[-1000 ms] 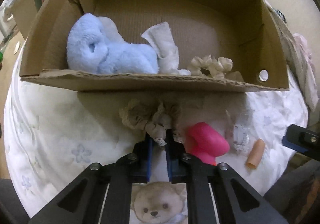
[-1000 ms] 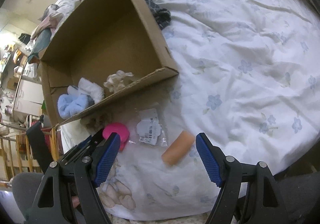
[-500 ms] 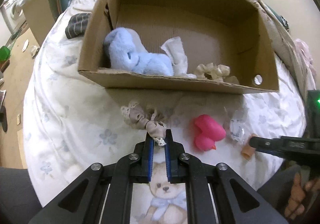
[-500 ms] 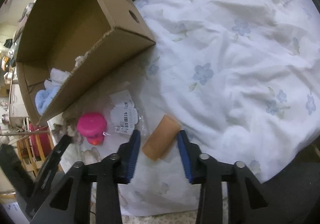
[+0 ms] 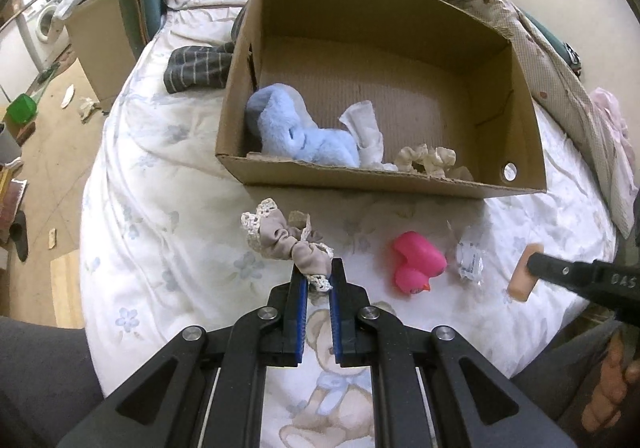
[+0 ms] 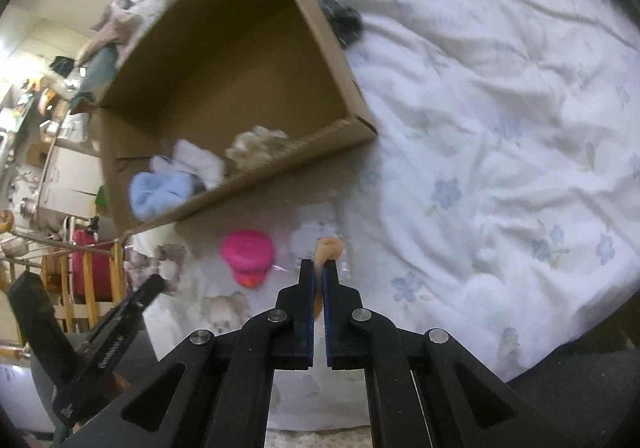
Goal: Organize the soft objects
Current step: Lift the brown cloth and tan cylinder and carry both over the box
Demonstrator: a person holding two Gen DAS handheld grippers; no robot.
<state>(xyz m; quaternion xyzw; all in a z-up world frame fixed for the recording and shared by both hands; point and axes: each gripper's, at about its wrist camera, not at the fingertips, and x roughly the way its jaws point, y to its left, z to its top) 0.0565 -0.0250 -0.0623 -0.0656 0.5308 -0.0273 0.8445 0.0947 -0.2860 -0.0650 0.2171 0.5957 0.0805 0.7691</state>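
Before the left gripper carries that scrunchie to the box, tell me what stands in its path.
Only the cardboard box's near wall stands between the beige scrunchie, held by the left gripper, and the box floor; it must clear that wall.

An open brown cardboard box (image 5: 384, 180) is set on the white floral bedsheet (image 5: 160, 168). Inside it, along the near wall, a fluffy light-blue plush toy (image 5: 296, 132) is placed left of a crumpled white cloth (image 5: 366, 128), with a cream ruffled scrunchie (image 5: 426, 158) to their right. In front of the box, a beige lace-edged scrunchie (image 5: 286, 242) is found left of a pink rubber duck (image 5: 416, 262).

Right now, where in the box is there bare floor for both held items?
Cardboard box: floor bare at back and right. Crowded along the front wall: blue plush, white cloth, cream scrunchie.
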